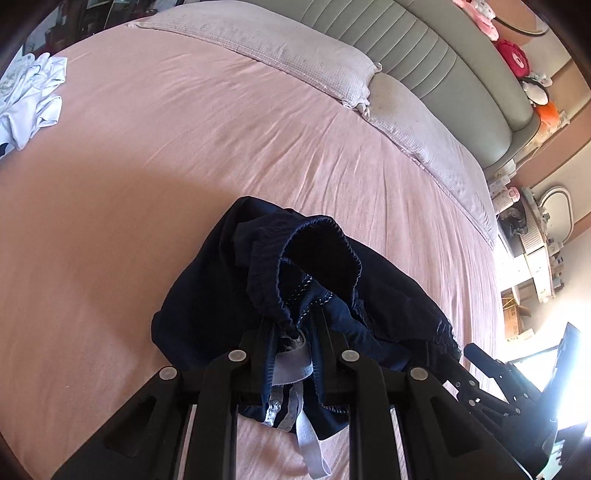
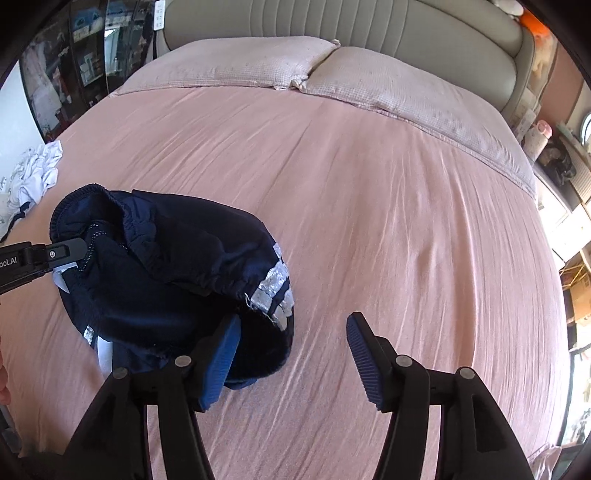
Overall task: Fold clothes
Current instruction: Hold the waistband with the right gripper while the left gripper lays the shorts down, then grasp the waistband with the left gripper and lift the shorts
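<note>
A crumpled pair of navy shorts (image 1: 229, 280) with an elastic waistband and silver stripes (image 2: 273, 284) lies on the pink bed sheet (image 2: 406, 221). My left gripper (image 1: 293, 326) is shut on the shorts' edge, pinching dark cloth and a pale label between its fingers. It enters the right wrist view from the left edge (image 2: 79, 251), holding that side of the shorts (image 2: 192, 258) slightly raised. My right gripper (image 2: 294, 323) stands open just above the sheet at the shorts' near right corner. Its left pad overlaps the cloth and its right pad is over bare sheet. Neither pad presses on the cloth.
A heap of white clothes (image 2: 33, 173) lies at the bed's far left edge. Two pale pillows (image 2: 240, 62) rest against the grey padded headboard (image 2: 369, 26). Shelves and clutter (image 1: 532, 236) line the right side of the bed.
</note>
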Motion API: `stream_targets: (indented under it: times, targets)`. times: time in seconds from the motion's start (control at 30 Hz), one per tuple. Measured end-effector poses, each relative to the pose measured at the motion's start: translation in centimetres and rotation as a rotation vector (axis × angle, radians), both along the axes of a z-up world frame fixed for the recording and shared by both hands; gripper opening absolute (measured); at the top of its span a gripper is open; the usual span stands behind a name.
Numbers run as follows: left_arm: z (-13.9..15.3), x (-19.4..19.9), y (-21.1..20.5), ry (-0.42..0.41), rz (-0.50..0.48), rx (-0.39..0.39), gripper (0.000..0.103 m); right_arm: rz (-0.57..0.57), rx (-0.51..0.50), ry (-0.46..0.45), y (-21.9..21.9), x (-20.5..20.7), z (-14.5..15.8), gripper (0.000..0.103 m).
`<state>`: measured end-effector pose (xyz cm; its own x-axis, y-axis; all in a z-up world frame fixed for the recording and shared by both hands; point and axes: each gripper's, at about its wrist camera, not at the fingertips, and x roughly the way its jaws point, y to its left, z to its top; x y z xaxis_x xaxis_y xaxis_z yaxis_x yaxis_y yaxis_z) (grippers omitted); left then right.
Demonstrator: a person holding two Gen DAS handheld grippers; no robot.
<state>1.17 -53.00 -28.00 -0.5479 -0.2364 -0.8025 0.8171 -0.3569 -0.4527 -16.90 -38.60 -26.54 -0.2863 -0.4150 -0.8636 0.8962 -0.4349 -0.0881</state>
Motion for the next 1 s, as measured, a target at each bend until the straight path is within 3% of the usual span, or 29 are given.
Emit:
stream_targets:
  times: [0.23,0.33,0.43,0.53,0.63,0.7,0.77,0.83,1.0]
  targets:
    - [-0.6,0.1,0.0,0.019,0.012,0.046,0.015,-0.017,0.009,-0.021,-2.0,-1.0,-1.2,0.056]
    - [-0.9,0.1,0.0,0.034,0.011,0.072,0.015,-0.028,-0.003,-0.018,-2.1,-0.9,-1.1,0.026]
    - [-1.4,0.4,0.0,0.057,0.018,0.12,0.015,-0.026,-0.02,-0.009,-2.1,-0.6,-0.6,0.013]
    - [-2.0,0.9,0.1,0.066,0.05,0.197,0.015,-0.036,-0.044,-0.003,-2.3,-0.7,0.3,0.011]
    - [-3.7,1.0,-0.1,0.089,0.082,0.351,0.019,-0.05,-0.075,-0.022,-2.2,-0.7,1.7,0.01]
    - [-4.8,1.4,0.0,0.159,0.121,0.454,0.027,-0.051,-0.091,-0.021,-2.2,-0.6,2.4,0.01]
    - [-5.2,1.6,0.4,0.199,0.156,0.48,0.045,-0.051,-0.111,-0.032,-2.2,-0.6,3.1,0.01]
    - [-5.1,1.7,0.7,0.227,0.188,0.476,0.056,-0.059,-0.133,-0.047,-2.3,-0.7,3.7,0.01]
    - [-4.7,2.0,0.6,0.312,0.273,0.415,0.057,-0.065,-0.153,-0.04,-2.3,-0.4,4.7,0.01]
